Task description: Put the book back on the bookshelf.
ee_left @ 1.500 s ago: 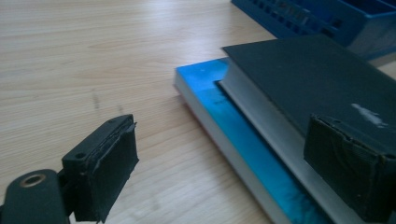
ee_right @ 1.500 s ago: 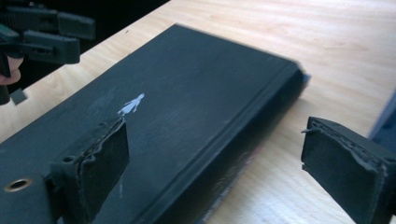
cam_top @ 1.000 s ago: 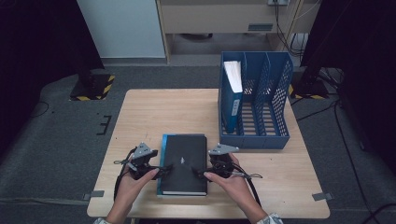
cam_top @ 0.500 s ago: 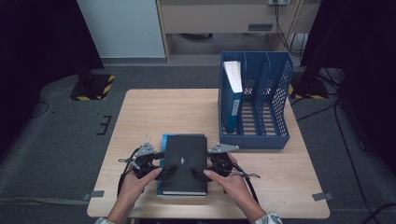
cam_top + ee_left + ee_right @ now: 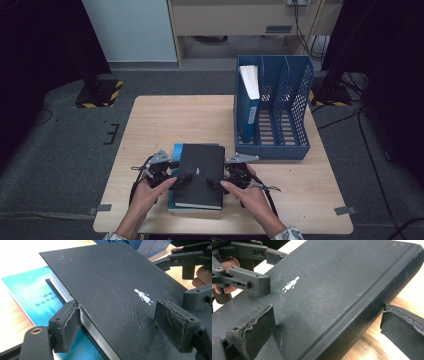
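Black book: a thick black hardcover [image 5: 199,175] lies at the near middle of the wooden table [image 5: 170,120], stacked on a blue paperback [image 5: 177,150] whose cover shows along its left and near edges.
Left gripper: the left gripper [image 5: 172,179] is at the book's left edge; its jaws have just been closing and now straddle the page block.
Left gripper view: one pad [image 5: 65,326] lies against the fore-edge at the cover's corner, the other [image 5: 175,325] rests on top of the cover beside a small white figure [image 5: 143,296]; the jaws stand fairly wide across the book, but whether they clamp it cannot be told.
Right gripper: the right gripper [image 5: 225,182] is at the book's right edge, its jaws have just been opening and stand wide.
Right gripper view: one pad [image 5: 259,327] sits on the cover, the other [image 5: 403,327] hangs off the rounded spine above bare table, with a visible gap, so nothing is gripped.
High view extras: a blue file rack [image 5: 280,145] stands at the far right of the table, holding one upright blue folder [image 5: 247,102] in its left slot.
Obstruction: both hands cover the book's near corners.
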Demonstrator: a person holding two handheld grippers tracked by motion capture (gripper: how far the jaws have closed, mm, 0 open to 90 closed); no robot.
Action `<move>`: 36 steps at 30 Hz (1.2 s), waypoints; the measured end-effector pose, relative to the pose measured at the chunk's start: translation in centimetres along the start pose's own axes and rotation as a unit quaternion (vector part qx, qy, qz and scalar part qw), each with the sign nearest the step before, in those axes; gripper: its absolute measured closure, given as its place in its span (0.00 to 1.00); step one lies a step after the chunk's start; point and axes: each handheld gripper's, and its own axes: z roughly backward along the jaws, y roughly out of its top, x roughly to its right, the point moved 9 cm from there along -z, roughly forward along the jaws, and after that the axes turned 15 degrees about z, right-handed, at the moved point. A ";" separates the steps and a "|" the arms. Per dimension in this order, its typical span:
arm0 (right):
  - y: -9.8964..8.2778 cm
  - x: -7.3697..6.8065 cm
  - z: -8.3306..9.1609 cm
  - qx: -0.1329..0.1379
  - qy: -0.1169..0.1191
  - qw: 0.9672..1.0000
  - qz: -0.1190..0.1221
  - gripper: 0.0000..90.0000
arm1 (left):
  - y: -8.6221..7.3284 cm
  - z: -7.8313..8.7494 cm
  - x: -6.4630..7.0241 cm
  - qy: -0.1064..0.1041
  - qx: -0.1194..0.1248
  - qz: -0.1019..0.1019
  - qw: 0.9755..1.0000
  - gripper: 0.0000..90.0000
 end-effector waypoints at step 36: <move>-0.5 1.1 -0.9 0.006 0.052 0.995 -0.087 0.00 | 0.1 -0.3 -0.2 -0.004 0.004 0.012 1.000 0.23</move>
